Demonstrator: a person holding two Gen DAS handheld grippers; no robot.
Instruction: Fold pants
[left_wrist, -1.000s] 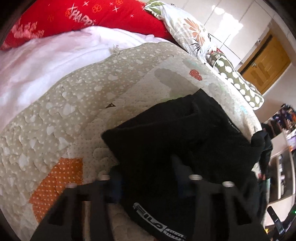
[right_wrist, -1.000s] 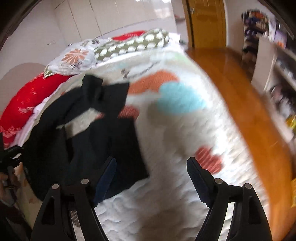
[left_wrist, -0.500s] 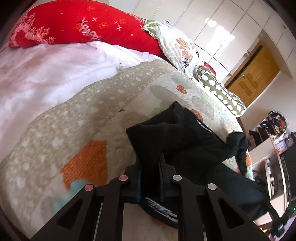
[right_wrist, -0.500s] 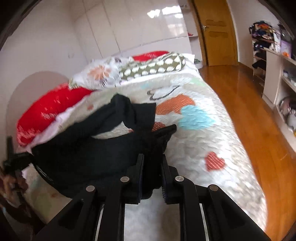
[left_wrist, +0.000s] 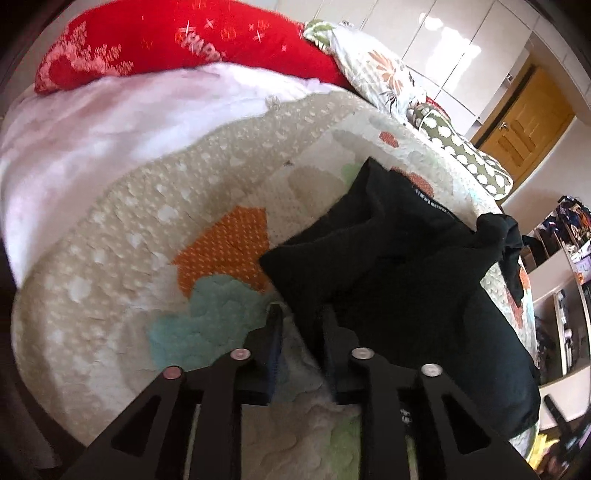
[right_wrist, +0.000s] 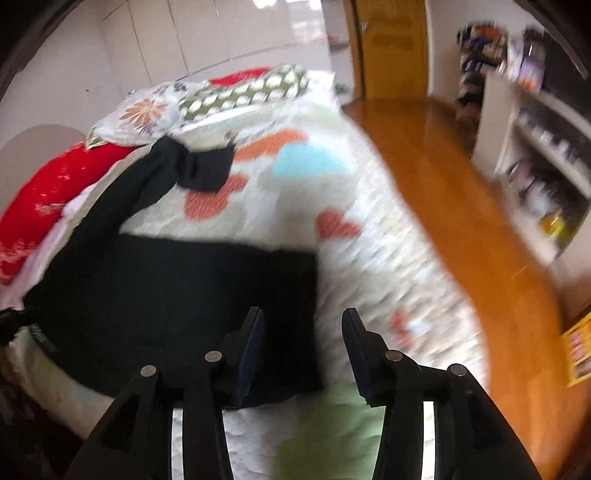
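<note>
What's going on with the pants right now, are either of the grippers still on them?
A person is folding black pants on a quilted bedspread with two handheld grippers. Both grippers' jaws have just been opening. The left gripper has a fold of the pants between its fingers, though the pads look clear of it. The right gripper stands open over the pants' right edge, gripping nothing.

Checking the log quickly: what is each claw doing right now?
Left claw: just opening, black pants between its fingers, unpinched.
Right claw: open, just released.
</note>
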